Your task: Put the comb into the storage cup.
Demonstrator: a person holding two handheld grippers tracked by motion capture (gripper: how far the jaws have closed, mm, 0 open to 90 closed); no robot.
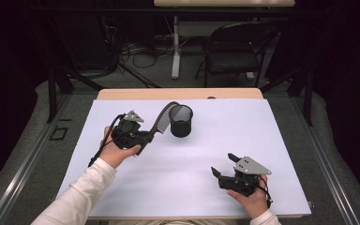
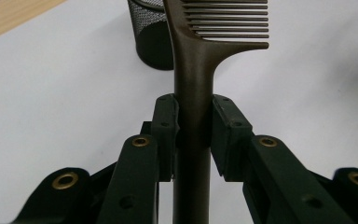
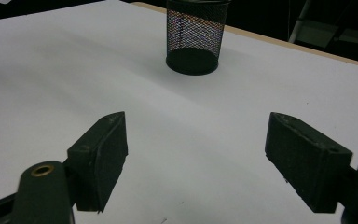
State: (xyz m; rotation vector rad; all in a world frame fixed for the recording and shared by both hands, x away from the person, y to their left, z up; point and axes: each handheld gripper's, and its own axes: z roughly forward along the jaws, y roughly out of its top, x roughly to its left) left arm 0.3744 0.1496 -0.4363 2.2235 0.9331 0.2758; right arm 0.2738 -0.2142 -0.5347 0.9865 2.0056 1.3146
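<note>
Table [image 1: 243, 136]: white sheet over a light wood top, wood strip showing at the far edge. Grey carpet floor [image 1: 159, 75]. Beyond it, a black folding chair [image 1: 236, 47] and a white table leg [image 1: 176, 47], loose cables [image 1: 136, 54] alongside. Surroundings dark.

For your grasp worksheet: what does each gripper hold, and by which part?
Left gripper clamps the comb by its handle; right gripper holds nothing.

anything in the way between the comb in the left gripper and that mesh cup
Nothing visible. The left gripper is shut on the comb by its handle, and the toothed end already reaches the rim of the mesh cup. The right gripper sits open, well off to the side.
</note>
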